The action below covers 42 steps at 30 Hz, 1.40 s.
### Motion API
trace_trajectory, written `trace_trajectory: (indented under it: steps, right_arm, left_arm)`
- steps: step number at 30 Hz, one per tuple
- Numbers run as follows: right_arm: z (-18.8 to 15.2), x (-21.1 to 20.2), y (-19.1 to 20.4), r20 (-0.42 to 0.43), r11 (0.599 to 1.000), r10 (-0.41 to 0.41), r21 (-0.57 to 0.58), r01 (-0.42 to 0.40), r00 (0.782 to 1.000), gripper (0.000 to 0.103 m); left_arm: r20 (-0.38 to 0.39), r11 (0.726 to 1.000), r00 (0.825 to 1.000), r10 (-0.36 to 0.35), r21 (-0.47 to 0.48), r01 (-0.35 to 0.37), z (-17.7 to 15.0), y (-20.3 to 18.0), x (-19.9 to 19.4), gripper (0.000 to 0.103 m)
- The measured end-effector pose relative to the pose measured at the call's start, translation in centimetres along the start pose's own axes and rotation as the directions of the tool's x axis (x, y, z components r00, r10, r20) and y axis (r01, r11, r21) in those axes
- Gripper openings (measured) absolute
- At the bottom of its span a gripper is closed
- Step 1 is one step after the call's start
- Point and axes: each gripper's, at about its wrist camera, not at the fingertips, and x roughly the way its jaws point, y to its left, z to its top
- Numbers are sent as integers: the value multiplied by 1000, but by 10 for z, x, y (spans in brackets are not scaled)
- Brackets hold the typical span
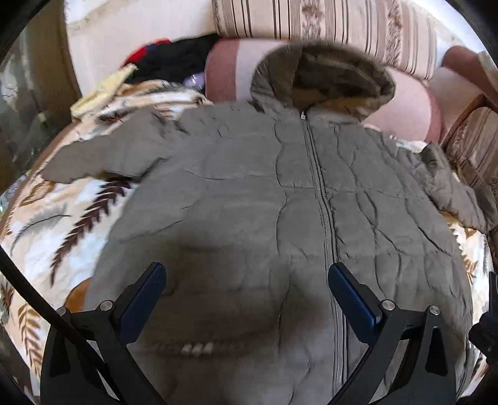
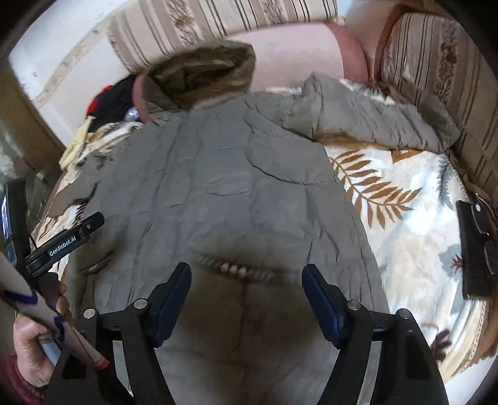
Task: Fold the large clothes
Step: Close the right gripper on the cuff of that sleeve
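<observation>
Left wrist: jacket [image 1: 249, 193] lies lengthwise, hood [image 1: 323, 78] pointing away.

White lettering "GenRobot.AI" runs along the black plastic finger [image 2: 67, 238] of the left gripper [image 2: 90, 224], seen at the left edge of the right wrist view. No other text, number or sign is legible in either view; the small screen [image 2: 4, 215] beside it is unreadable.

A leaf-patterned blanket [image 2: 401, 224] covers the bed. At the blanket's far edge lie pink bolsters [image 1: 407, 102] and striped cushions [image 1: 326, 21]. Dark and red clothes [image 1: 168, 59] are piled at its far left corner. A black case with glasses [image 2: 476, 246] rests on its right edge.
</observation>
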Motion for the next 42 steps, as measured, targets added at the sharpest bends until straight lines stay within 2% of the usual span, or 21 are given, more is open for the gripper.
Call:
trace_trajectory:
  steps: [2,4,5,7,9,12,17,21,25,28,31,34,36,42]
  right_arm:
    - [14,13,-6,-38,1000,2,20,-2,999,78]
    - [27,27,-11,-65,999,-3,32,5,998,76]
    - [33,32,-14,-74,999,-7,36,10,997,76]
    - [46,38,-22,-74,999,-16,46,20,997,76]
    - [61,41,-32,-62,997,-29,63,33,998,76]
    - [85,40,-59,-26,992,-40,122,43,999,76]
    - [115,28,-130,42,952,-106,291,89,993,76]
    - [133,11,-185,62,912,-190,381,153,980,75]
    - [152,-6,-236,75,861,-298,451,234,952,64]
    - [160,-9,-265,79,829,-333,500,252,939,58]
    - [163,-9,-285,88,794,-402,528,300,911,58]
    - [163,1,-303,84,778,-408,554,298,909,47]
    - [165,12,-317,79,773,-404,562,294,911,45]
    - [172,35,-330,92,768,-434,558,315,896,44]
  left_arm:
    - [-17,1000,1000,-7,3,7,4,-2,18,103]
    - [15,1000,1000,14,2,-14,2,1,28,103]
    - [8,1000,999,31,5,-31,3,2,33,103]
    - [-20,1000,1000,18,5,-18,10,3,41,103]
    - [-18,1000,1000,-4,5,4,16,6,41,103]
    - [-23,1000,1000,7,7,-6,21,11,46,103]
    - [-61,999,998,-15,-34,13,22,17,58,103]
    - [-57,1000,998,-6,-8,6,22,8,61,103]
    - [-55,999,998,23,27,-22,20,-1,66,103]
    - [-50,999,998,25,38,-23,19,-3,67,103]
    - [-39,999,999,7,47,-5,20,-5,68,103]
    - [-21,997,1000,-23,78,24,21,-13,67,103]
    - [-25,994,999,-27,102,29,20,-21,69,103]
    - [-28,989,1000,-5,150,9,19,-32,75,103]
